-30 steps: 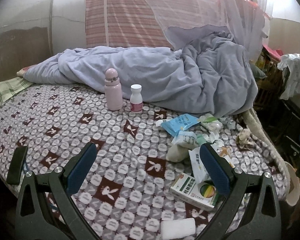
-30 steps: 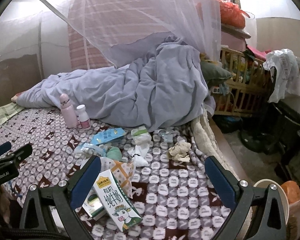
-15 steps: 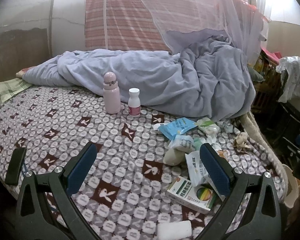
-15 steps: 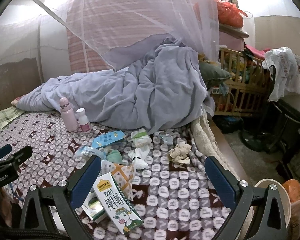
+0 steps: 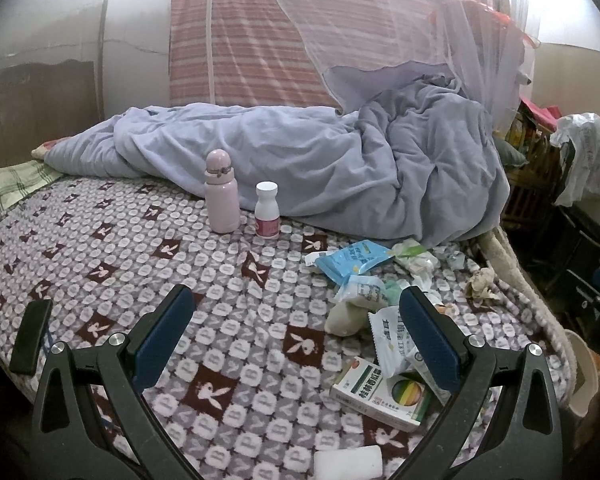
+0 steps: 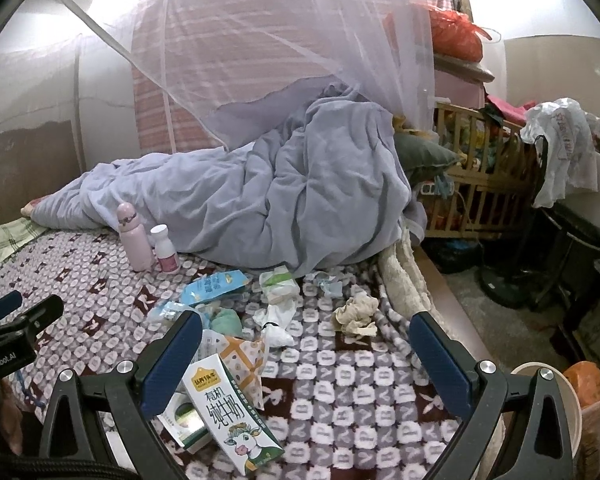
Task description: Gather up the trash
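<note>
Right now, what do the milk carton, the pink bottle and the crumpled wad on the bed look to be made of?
The milk carton looks like coated paperboard: sharp folds, printed glossy faces. The pink bottle could be painted metal or plastic; its smooth matte sheen leaves that open. The crumpled wad looks like soft tissue paper, beige and dull, with many fine creases.

One pink flask (image 5: pixel 221 197) and one white pill bottle (image 5: pixel 267 209), mid-frame. One blue packet (image 5: pixel 350 258), one milk carton (image 6: pixel 228 404) at lower centre, one medicine box (image 5: pixel 382 394) at lower right, one crumpled tissue (image 6: pixel 356 314), one white pad (image 5: pixel 348 462) at bottom edge. Two grippers: left gripper (image 5: pixel 300 336), right gripper (image 6: pixel 306 360).
</note>
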Demonstrator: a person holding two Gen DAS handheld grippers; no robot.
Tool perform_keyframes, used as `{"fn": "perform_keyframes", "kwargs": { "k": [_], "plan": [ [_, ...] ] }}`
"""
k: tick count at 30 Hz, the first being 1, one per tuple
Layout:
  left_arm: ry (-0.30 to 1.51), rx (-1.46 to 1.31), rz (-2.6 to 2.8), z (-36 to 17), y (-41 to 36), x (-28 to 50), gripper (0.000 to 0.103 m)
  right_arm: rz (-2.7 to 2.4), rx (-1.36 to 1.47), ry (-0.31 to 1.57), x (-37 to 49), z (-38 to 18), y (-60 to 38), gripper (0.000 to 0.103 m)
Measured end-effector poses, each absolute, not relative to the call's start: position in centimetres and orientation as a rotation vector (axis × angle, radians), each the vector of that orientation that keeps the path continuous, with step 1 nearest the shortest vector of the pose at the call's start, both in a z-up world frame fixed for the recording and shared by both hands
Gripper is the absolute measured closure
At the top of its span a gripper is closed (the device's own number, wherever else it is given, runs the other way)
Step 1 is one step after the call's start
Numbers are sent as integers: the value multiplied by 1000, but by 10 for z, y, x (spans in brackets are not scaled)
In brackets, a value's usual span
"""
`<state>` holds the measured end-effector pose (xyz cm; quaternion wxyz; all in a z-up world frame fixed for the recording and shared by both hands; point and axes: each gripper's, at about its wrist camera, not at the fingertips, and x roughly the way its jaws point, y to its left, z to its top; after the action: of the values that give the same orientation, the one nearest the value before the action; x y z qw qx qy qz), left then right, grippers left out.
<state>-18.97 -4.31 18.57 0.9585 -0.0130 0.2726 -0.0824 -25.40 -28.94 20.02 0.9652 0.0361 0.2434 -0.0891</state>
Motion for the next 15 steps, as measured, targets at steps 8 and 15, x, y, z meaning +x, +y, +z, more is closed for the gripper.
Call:
{"fn": "perform_keyframes", "kwargs": {
  "k": [8,15],
  "plan": [
    [535,-19,-162,188,-41,-189,1,-172,83,486,-253,202,-289,0],
    [516,-16,-156,190,-42,-190,1,-171,83,478,-253,203,-288,0]
  ]
}}
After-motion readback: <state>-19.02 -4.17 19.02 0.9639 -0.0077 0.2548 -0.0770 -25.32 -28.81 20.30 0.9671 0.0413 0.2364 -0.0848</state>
